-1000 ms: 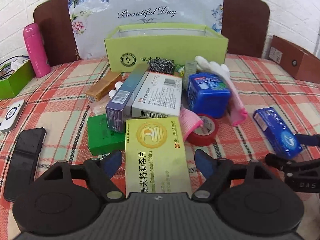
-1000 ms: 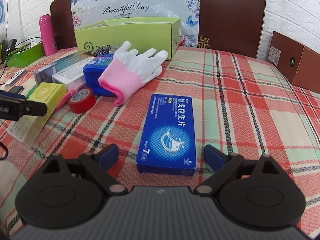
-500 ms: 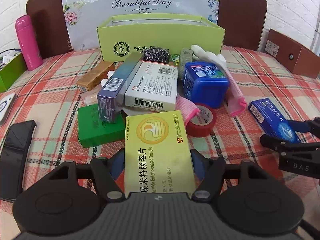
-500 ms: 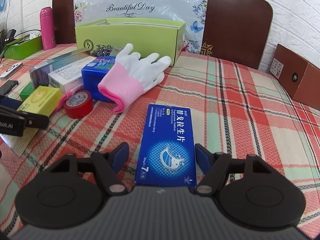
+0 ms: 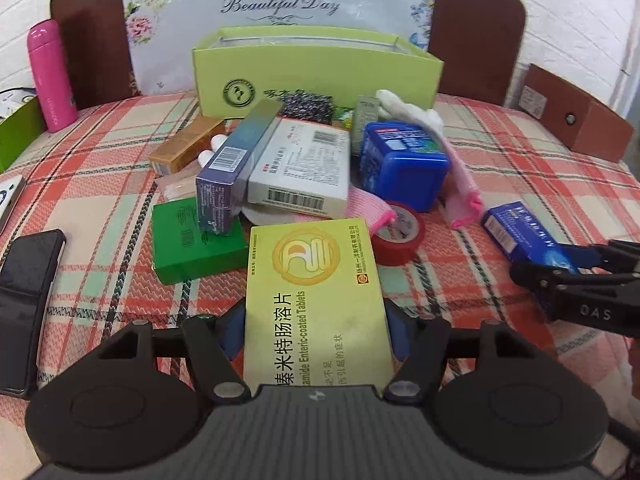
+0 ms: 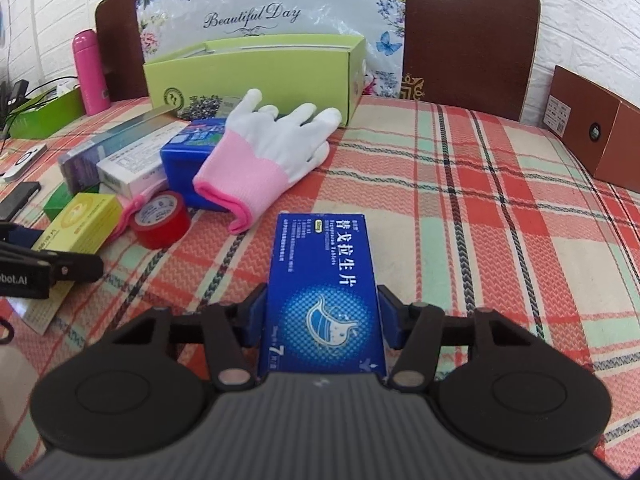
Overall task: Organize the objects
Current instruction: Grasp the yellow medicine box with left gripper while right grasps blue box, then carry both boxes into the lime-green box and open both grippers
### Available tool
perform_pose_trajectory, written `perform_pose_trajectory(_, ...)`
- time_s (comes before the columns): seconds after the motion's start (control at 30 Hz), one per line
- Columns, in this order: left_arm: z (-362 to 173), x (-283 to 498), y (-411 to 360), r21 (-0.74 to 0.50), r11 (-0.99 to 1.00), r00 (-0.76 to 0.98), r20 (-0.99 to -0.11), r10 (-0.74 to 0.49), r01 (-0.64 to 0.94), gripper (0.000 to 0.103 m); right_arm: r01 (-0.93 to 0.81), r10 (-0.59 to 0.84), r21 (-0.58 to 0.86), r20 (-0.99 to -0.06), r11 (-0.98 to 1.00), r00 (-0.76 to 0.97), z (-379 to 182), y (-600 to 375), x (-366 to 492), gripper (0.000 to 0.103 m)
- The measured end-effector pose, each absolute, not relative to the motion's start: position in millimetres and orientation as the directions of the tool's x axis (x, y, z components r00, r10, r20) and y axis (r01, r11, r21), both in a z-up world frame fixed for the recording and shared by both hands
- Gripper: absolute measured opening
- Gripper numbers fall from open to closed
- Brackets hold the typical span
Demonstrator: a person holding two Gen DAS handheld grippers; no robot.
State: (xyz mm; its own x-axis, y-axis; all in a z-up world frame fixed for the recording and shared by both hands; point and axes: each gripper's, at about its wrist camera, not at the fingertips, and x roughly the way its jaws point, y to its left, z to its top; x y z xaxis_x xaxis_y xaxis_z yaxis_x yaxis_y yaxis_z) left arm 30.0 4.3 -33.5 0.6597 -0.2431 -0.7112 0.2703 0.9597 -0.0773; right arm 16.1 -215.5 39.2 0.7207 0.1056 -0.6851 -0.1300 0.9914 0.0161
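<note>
A yellow tablet box (image 5: 312, 280) lies lengthwise between my left gripper's (image 5: 316, 328) blue pads, which press on its long sides. My right gripper (image 6: 322, 320) has a blue tablet box (image 6: 324, 264) between its pads; the jaws are closing and touch both long sides. Both boxes rest on the plaid cloth (image 6: 460, 220). The right gripper (image 5: 560, 268) also shows at the right edge of the left wrist view, on that blue box (image 5: 516, 228). An open light-green carton (image 5: 316, 76) stands at the back.
Piled before the carton are a white medicine box (image 5: 300, 168), purple box (image 5: 236, 164), green box (image 5: 196, 240), blue tub (image 5: 404, 164), red tape roll (image 5: 400, 236) and pink-cuffed glove (image 6: 272, 148). A black phone (image 5: 28, 300), pink bottle (image 5: 50, 76) and brown box (image 5: 576, 120) flank them.
Both grippers went from wide open to closed around their boxes: the left on the yellow box first, then the right on the blue box. Both cameras drew slightly nearer.
</note>
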Motion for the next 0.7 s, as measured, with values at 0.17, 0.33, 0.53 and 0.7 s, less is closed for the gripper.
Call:
perform_pose_trajectory(0.17,-10,14,14,-0.15,0.926,0.653,-0.67,-0.354,0.348,0.07,-0.123,0.141,0.074,-0.665,0.99,0.733,52,-225,-1,0.055)
perform_pose_trajectory(0.33,28,23,15,-0.142,0.916,0.726,-0.568,-0.387,0.376,0.07,-0.125,0.16,0.1,-0.575,0.987,0.803,84,-233,-3,0.055)
perform_pose_trajectory(0.53,74,65,20,-0.175,0.926,0.819,-0.433,-0.377,0.334,0.07,-0.19,0.195,0.056,-0.438,0.98,0.878,128,-222,25,0.055)
perform_pose_trajectory(0.7,101,108,17,-0.222,0.922,0.853,-0.357,-0.38,0.318,0.07,-0.22,0.223,0.053,-0.373,0.974,0.901,156,-212,68,0.055)
